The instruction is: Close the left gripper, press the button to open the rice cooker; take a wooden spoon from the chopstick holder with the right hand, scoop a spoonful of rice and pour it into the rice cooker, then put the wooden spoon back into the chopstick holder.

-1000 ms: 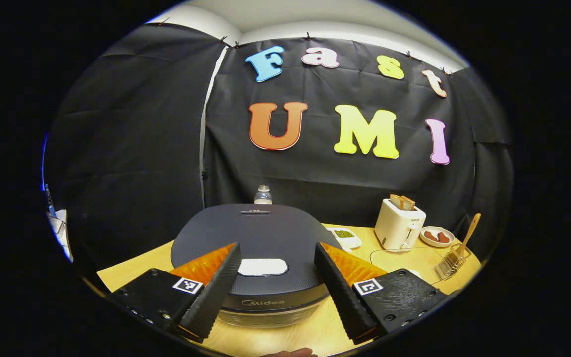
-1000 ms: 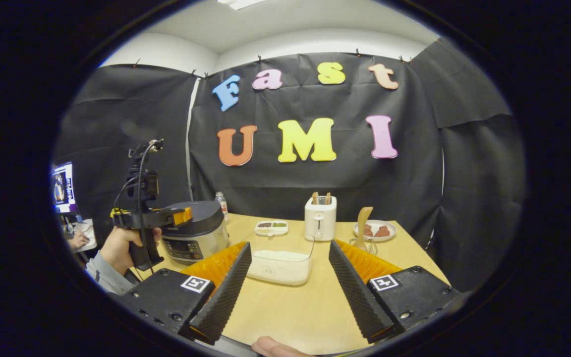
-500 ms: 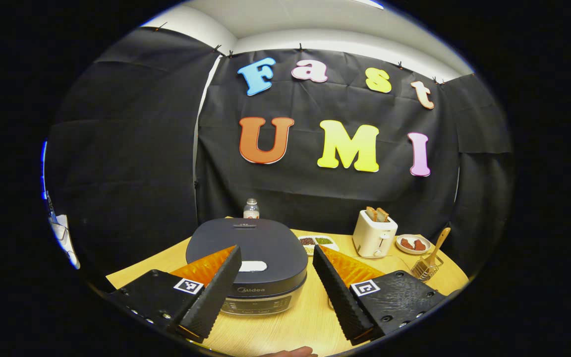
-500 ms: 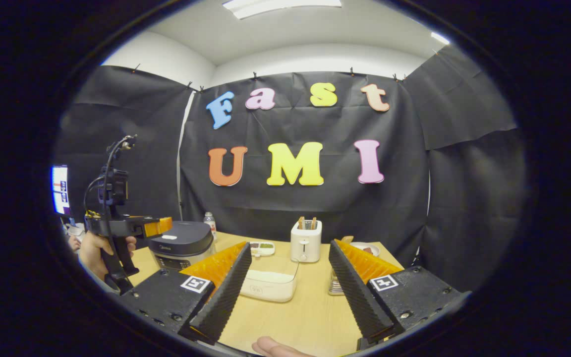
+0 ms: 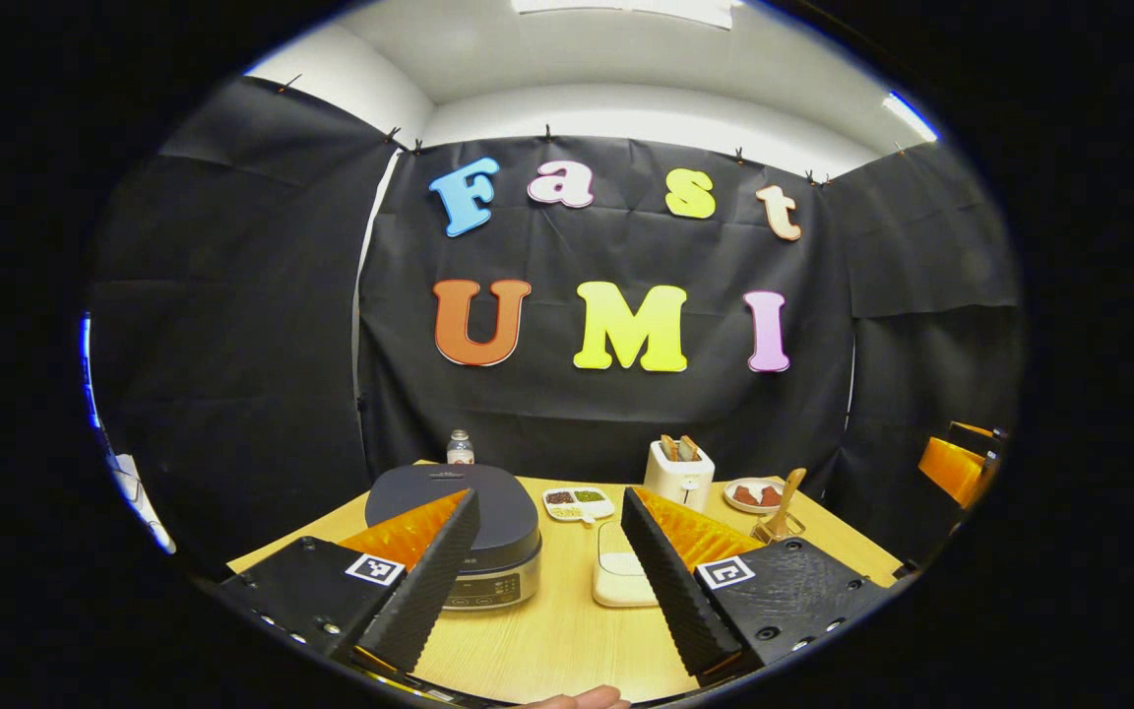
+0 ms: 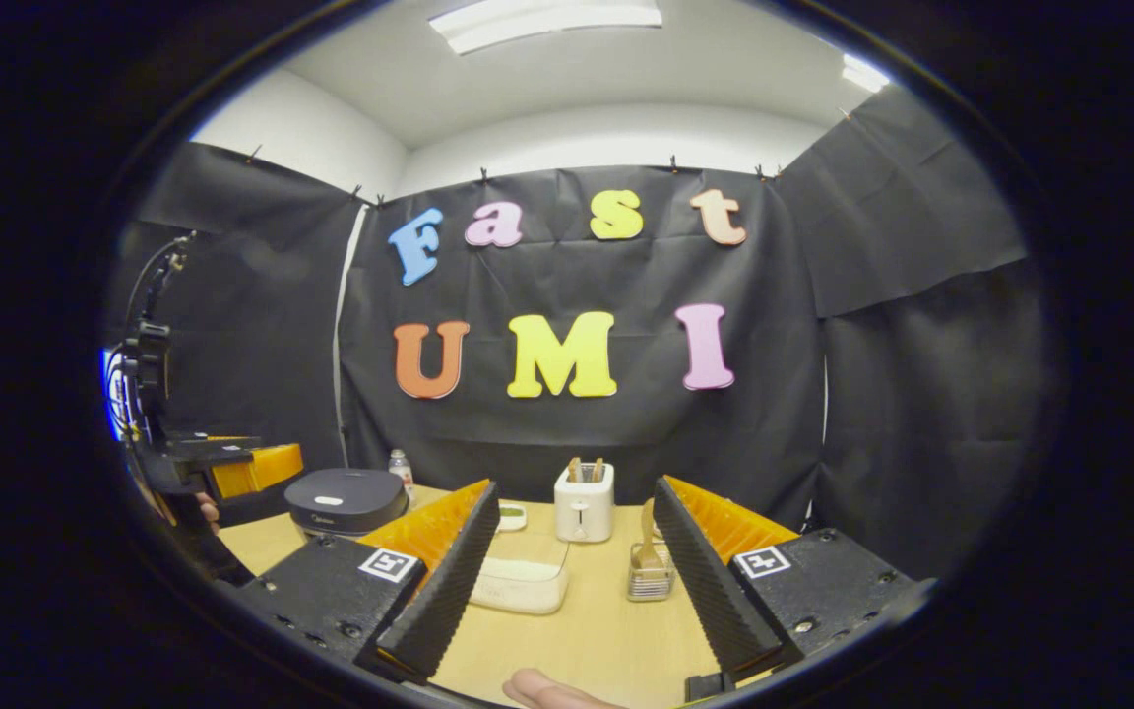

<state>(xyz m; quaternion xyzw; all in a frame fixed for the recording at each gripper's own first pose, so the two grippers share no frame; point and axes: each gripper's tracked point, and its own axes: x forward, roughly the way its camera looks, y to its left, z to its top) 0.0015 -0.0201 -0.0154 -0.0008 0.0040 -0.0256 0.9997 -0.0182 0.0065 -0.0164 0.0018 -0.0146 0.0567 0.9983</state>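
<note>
The dark rice cooker (image 5: 488, 522) stands at the table's left with its lid down, seen past my left gripper (image 5: 549, 497), which is open and back from it. The clear rice box (image 5: 616, 576) lies mid-table. At the right, the wooden spoon (image 5: 786, 497) stands in the wire chopstick holder (image 5: 774, 532). In the right gripper view, my right gripper (image 6: 577, 487) is open and holds nothing, with the rice box (image 6: 523, 581) and the spoon (image 6: 647, 537) in its holder (image 6: 648, 583) ahead. The cooker (image 6: 346, 497) is at the left, behind the left gripper (image 6: 242, 468).
A white toaster (image 5: 677, 473) with bread, a plate (image 5: 752, 495) of red pieces, a divided dish (image 5: 577, 504) and a small bottle (image 5: 460, 448) line the back of the wooden table (image 5: 547, 630). The right gripper (image 5: 956, 468) hangs off the table's right edge.
Both grippers have drawn back from the table and tipped upward, so the cooker and the rice box look smaller and farther. Both stay open.
</note>
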